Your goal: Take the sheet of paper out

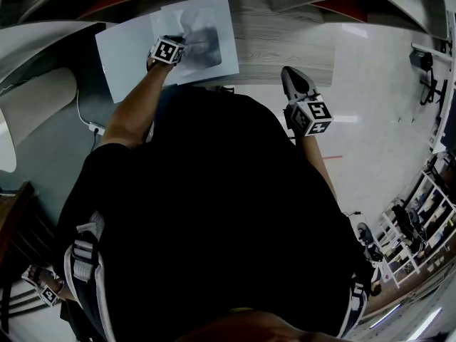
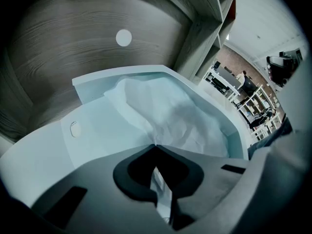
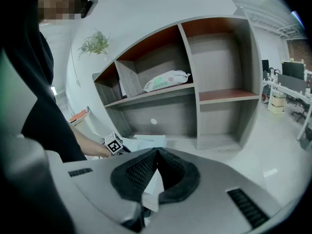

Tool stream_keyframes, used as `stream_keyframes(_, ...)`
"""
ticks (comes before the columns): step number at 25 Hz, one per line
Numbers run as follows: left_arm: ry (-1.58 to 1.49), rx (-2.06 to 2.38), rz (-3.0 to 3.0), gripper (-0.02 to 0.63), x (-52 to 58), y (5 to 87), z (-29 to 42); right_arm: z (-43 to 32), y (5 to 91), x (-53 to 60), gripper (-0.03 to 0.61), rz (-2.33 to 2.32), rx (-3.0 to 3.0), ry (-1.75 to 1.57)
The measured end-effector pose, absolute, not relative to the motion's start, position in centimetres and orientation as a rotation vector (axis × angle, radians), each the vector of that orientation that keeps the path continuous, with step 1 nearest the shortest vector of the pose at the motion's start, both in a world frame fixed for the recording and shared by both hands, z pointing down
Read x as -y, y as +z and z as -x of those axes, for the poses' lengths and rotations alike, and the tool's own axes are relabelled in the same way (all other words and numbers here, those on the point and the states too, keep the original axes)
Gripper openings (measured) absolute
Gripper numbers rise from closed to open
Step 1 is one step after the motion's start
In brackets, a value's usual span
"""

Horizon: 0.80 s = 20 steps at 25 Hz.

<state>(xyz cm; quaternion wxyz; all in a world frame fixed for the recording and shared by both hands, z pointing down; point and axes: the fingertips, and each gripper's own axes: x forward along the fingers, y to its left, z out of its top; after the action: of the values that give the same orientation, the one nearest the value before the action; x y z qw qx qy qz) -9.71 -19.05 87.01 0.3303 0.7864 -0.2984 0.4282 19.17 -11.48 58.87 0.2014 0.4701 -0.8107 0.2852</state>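
A crumpled white sheet of paper (image 2: 165, 111) lies in a pale blue plastic folder (image 2: 97, 130) on the bottom board of a wooden shelf unit. My left gripper (image 2: 156, 145) is shut on the near edge of that sheet, and a strip of paper shows between its jaws. In the head view the left gripper (image 1: 189, 43) reaches over the sheet (image 1: 210, 16) and the folder (image 1: 125, 48). My right gripper (image 1: 288, 73) hangs off to the right over the floor, away from the paper. Its jaws (image 3: 157, 150) meet at the tips with nothing held.
The shelf unit (image 3: 214, 94) has several open compartments; a white bag (image 3: 165, 80) lies on a middle board. A round white dot (image 2: 124, 37) marks the wooden back panel. A pale floor (image 1: 385, 84) spreads to the right, with racks at its far edge.
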Motion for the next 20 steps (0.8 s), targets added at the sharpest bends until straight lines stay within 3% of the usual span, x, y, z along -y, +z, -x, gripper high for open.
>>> stream_keyframes(20, 1.098, 0.910, -1.959, 0.021, 18.7, 84.7, 14.8, -18.0, 58.3, 12.4, 0.012, -1.272, 2.329, 0.791)
